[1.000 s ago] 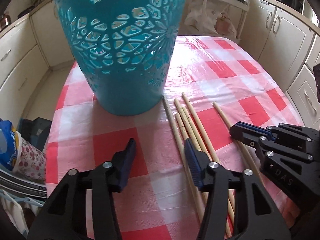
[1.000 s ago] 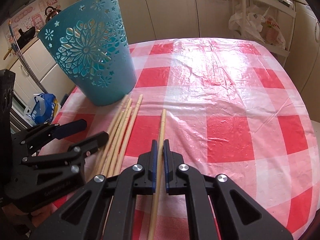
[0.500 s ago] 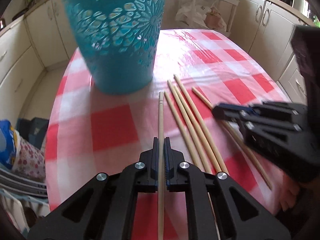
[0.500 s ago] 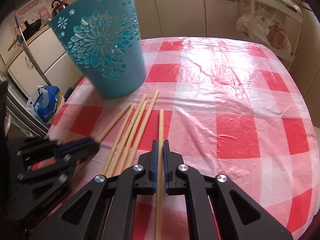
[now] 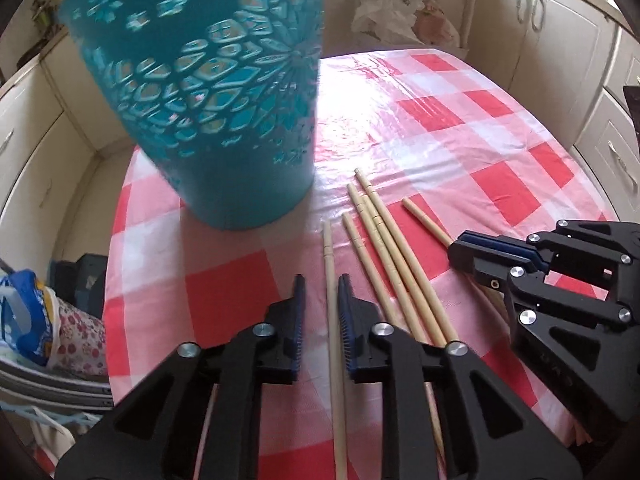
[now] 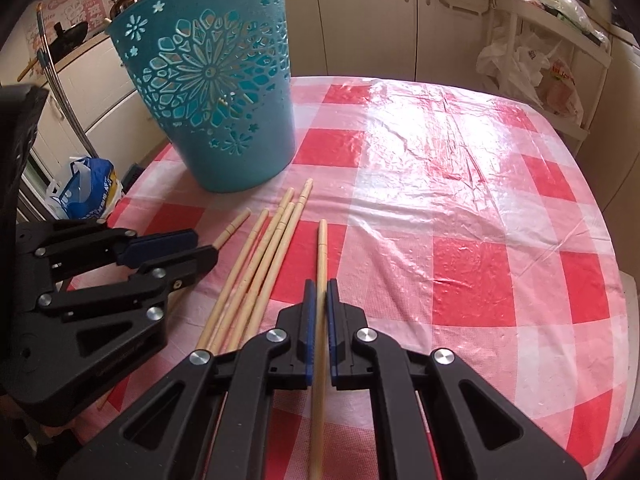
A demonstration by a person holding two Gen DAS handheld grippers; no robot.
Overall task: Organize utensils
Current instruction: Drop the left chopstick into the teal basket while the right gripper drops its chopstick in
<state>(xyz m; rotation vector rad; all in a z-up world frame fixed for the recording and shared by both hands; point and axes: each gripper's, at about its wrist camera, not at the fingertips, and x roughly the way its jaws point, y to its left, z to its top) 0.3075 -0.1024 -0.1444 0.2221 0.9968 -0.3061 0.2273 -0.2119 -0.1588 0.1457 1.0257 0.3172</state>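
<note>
Right gripper [image 6: 318, 284]: clenched on a single chopstick [image 6: 322, 248]. Left gripper [image 5: 322, 280]: jaws slightly apart, outermost chopstick [image 5: 328, 248] loose between them. Between the two: four loose chopsticks [image 5: 380, 240], flat on the checked tablecloth [image 6: 460, 200]. Beyond: teal cut-out basket [image 5: 224, 120], upright.

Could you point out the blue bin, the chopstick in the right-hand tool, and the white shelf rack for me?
Bin [image 6: 224, 120], right wrist view: on its patterned side wall.
Chopstick [image 6: 322, 256], right wrist view: on the shaft ahead of the pads.
Rack [image 6: 516, 24], right wrist view: on its front post.
</note>
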